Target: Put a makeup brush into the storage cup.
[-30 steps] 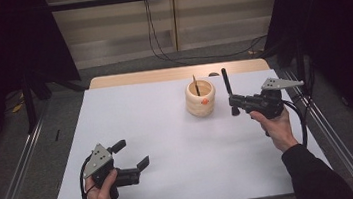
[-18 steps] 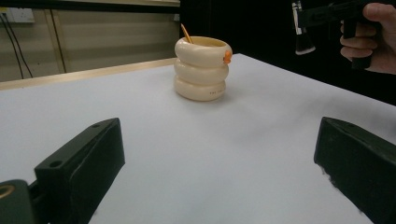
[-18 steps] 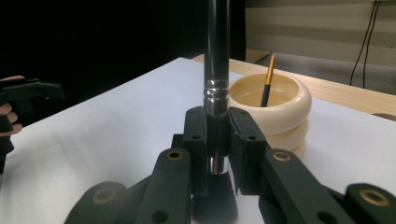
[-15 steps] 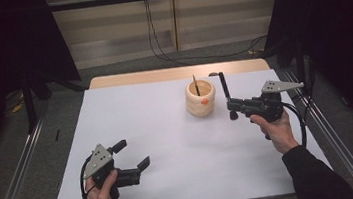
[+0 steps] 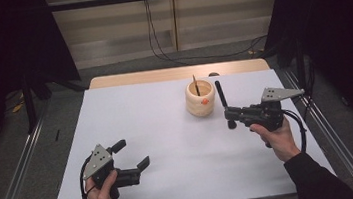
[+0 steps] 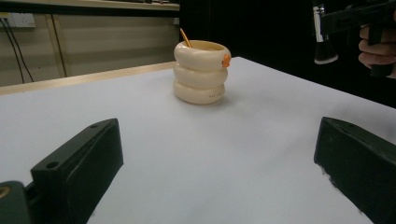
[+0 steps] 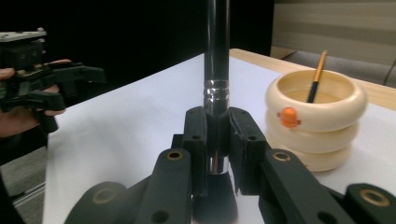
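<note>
Since a second ago the right gripper (image 5: 229, 118) has carried the brush (image 5: 221, 97) a little leftward across the table (image 5: 131, 114), closer to the holder (image 5: 200, 98), while the left gripper (image 5: 131, 154) has kept its place near the front left. In the high view the right gripper's jaws are clamped tight on the brush, which stands nearly upright with its black handle rising above the jaws and its head below them, clear of the tabletop. The right gripper view shows the pads pressed on the brush (image 7: 217, 84) just under its silver band, handle up, with the holder (image 7: 315, 119) just beside it to the right. The holder is a cream, three-ringed cup with an orange knob on its upper ring, standing toward the far middle of the table; a thin orange-handled stick (image 5: 195, 85) leans inside it. The left gripper's jaws stand wide apart with nothing between them, hovering just above the white surface. The left gripper view looks past those jaws at the holder (image 6: 201, 72), with the brush's (image 6: 321, 37) bristle end hanging above the table to its right.
</note>
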### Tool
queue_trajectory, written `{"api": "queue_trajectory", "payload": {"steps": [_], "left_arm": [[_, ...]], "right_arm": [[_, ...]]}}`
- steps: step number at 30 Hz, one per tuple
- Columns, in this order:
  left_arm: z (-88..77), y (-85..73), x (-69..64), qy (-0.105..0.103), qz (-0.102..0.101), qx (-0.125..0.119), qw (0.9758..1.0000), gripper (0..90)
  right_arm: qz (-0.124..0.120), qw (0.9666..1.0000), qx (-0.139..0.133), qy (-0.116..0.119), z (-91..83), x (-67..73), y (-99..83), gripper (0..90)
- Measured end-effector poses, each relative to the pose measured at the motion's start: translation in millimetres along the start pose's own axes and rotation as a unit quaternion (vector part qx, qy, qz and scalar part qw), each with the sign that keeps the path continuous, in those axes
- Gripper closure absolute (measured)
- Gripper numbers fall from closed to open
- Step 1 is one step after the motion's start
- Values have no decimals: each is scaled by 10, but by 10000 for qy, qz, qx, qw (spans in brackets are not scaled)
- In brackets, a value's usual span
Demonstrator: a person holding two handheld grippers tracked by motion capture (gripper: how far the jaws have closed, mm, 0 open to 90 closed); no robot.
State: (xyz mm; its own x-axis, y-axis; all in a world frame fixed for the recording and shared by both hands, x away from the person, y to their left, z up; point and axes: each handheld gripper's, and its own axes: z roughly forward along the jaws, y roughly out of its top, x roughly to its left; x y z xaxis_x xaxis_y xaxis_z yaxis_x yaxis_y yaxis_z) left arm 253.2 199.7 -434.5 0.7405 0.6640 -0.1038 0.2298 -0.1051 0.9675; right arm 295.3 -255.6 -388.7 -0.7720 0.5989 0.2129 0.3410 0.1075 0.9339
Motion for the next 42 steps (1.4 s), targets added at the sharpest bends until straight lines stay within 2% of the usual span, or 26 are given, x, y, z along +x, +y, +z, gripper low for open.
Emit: {"api": "queue_trajectory", "payload": {"steps": [8, 19, 26, 27, 30, 34, 37, 38, 40, 42], "left_arm": [[2, 0, -12, 29, -35, -33, 10000, 12], [-1, -2, -2, -35, -36, -35, 10000, 12], [-3, -2, -1, -35, -25, -29, 10000, 12], [-8, 0, 7, -20, 30, 7, 10000, 12], [-1, -1, -2, 7, -56, -44, 10000, 12], [-1, -1, -1, 1, -41, -32, 10000, 12], [2, -1, 1, -7, -3, -8, 10000, 12], [3, -1, -1, -9, -6, -10, 10000, 12], [6, -1, -9, 4, -40, -22, 10000, 12], [4, -1, -1, 8, -4, 4, 10000, 12]], "right_arm": [[-18, 9996, 51, 290, 33, 154, -22, 782], [-248, 9975, 109, 651, 89, 357, 23, 783], [-472, 9946, 328, 860, 166, 461, 38, 783], [-503, 9944, 383, 850, 171, 467, 39, 783], [-573, 9920, 569, 975, 193, 484, 48, 782], [-628, 9886, 867, 1055, 229, 497, 66, 783], [-724, 9842, 1129, 1154, 268, 500, 64, 782], [-790, 9825, 1241, 1143, 289, 497, 58, 783], [-760, 9811, 1376, 1130, 327, 487, 43, 782], [-830, 9773, 1589, 1125, 365, 489, 36, 782]]}}
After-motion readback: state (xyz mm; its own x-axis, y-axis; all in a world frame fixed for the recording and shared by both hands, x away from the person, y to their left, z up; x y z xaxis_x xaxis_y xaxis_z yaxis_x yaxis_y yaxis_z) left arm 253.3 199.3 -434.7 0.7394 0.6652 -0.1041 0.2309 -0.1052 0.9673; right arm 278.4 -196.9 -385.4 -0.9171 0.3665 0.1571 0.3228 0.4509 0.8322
